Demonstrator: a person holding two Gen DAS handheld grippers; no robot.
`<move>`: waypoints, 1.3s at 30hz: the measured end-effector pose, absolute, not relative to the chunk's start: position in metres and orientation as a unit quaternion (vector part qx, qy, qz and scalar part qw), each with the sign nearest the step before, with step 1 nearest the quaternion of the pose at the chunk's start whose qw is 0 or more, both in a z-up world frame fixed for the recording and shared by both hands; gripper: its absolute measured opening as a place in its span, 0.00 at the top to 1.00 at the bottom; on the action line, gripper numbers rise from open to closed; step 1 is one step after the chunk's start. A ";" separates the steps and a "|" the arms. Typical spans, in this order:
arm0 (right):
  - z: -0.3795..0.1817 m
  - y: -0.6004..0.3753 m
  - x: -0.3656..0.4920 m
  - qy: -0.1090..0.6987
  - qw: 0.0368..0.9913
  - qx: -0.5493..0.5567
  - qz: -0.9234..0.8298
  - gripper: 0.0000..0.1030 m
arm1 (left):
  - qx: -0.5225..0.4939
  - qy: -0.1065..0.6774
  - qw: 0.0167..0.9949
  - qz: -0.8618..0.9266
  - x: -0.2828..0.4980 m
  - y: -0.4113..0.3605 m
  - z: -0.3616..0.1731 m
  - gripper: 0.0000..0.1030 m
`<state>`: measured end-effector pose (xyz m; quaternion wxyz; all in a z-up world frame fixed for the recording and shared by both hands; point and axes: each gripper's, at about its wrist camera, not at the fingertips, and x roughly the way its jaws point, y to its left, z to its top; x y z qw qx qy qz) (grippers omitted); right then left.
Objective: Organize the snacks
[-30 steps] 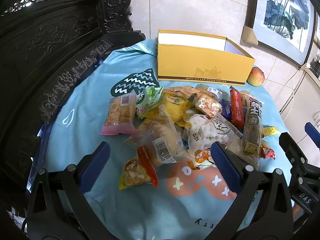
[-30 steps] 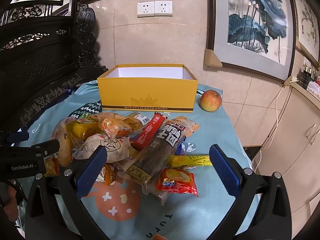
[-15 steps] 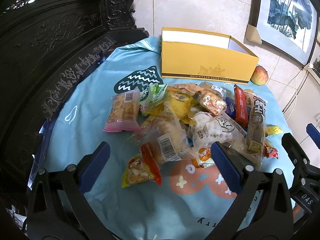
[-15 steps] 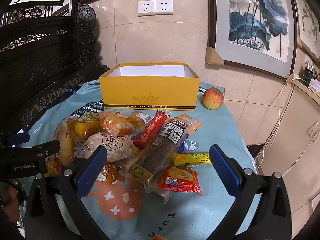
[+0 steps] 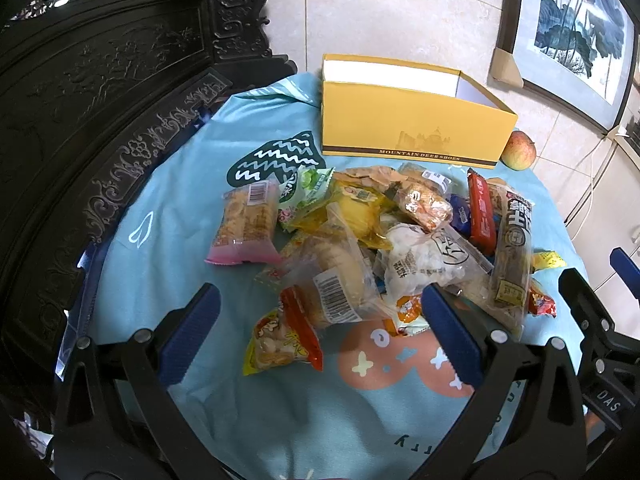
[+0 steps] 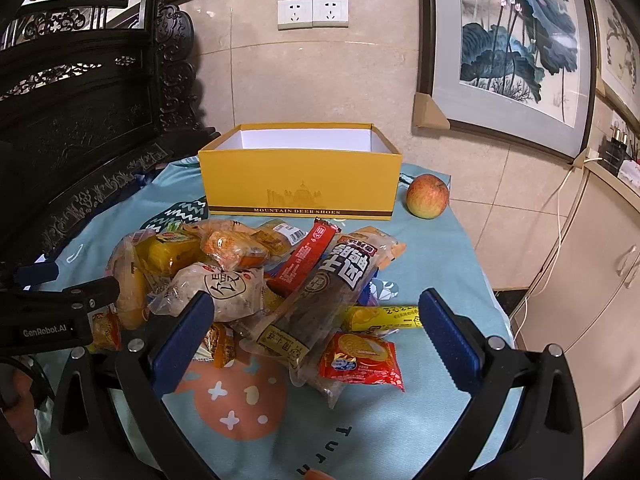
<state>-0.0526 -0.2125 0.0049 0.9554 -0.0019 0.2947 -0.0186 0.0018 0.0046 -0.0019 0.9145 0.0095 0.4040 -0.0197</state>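
Observation:
A heap of several wrapped snacks (image 5: 384, 240) lies on a light blue cloth (image 5: 168, 216), in front of an open yellow shoe box (image 5: 408, 120) whose white inside looks bare. My left gripper (image 5: 320, 336) is open above the near edge of the heap, over a yellow-red packet (image 5: 280, 344). My right gripper (image 6: 316, 332) is open too, hovering over the long dark bar (image 6: 324, 296) and a red biscuit packet (image 6: 360, 356). A pink-ended cracker pack (image 5: 246, 224) lies apart at the left.
An apple (image 6: 427, 196) sits right of the yellow box (image 6: 300, 176). Dark carved wooden furniture (image 5: 100, 100) borders the table on the left. Framed paintings lean on the tiled wall (image 6: 512, 40); cream cabinets (image 6: 592, 280) stand to the right.
Both views have shifted slightly: the heap and box sit a little farther right in each. Both grippers stay open and nothing was picked up.

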 end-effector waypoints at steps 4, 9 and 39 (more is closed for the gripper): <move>0.005 -0.213 -0.052 0.294 0.956 -0.002 -0.018 0.01 | 0.009 0.405 0.914 -0.020 0.002 0.005 -0.002 0.02; 0.004 -0.213 -0.052 0.296 0.955 -0.003 -0.017 0.01 | 0.009 0.406 0.914 -0.019 0.003 0.003 -0.003 0.02; 0.000 -0.221 -0.053 0.298 0.954 0.000 -0.024 0.01 | 0.017 0.409 0.912 -0.019 0.004 0.002 -0.009 0.02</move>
